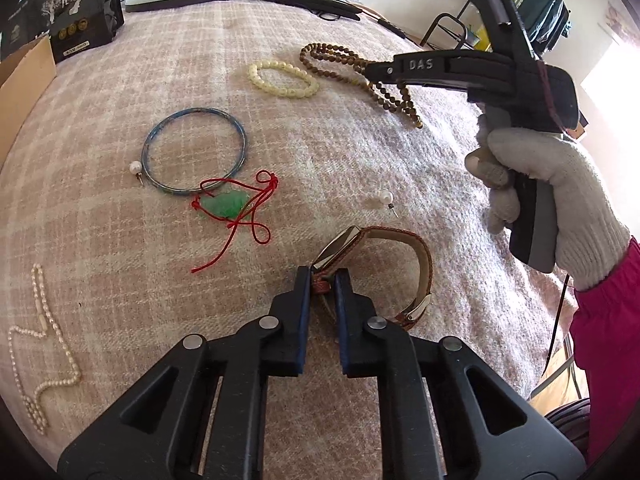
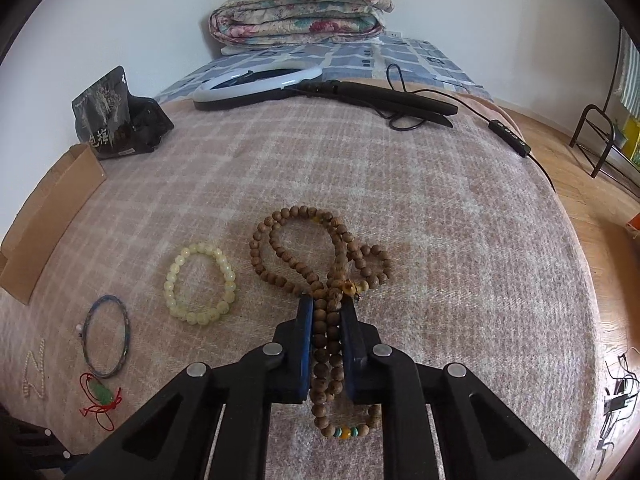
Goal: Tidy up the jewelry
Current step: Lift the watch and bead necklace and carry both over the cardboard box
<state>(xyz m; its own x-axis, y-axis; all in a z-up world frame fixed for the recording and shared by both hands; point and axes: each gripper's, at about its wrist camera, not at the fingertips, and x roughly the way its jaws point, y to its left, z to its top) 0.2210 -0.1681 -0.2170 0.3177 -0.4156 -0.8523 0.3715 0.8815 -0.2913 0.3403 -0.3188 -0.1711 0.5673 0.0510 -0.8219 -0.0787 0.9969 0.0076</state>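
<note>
Left gripper (image 1: pixel 323 280) clamps one watch (image 1: pixel 376 272) — right gripper (image 2: pixel 327 312) clamps one wooden bead strand (image 2: pixel 320 248); two pearl earrings (image 1: pixel 386 197).

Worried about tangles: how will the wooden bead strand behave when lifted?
The wooden bead strand lies in loose loops, so it will probably hang limp. The right gripper pinches several runs together, so loops may snag or swing.

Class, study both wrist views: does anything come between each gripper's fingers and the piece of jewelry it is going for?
Nothing visible does. The left gripper is already shut on the watch strap, and the right gripper is shut on the wooden bead necklace. The cream bead bracelet lies clear beside it.
</note>
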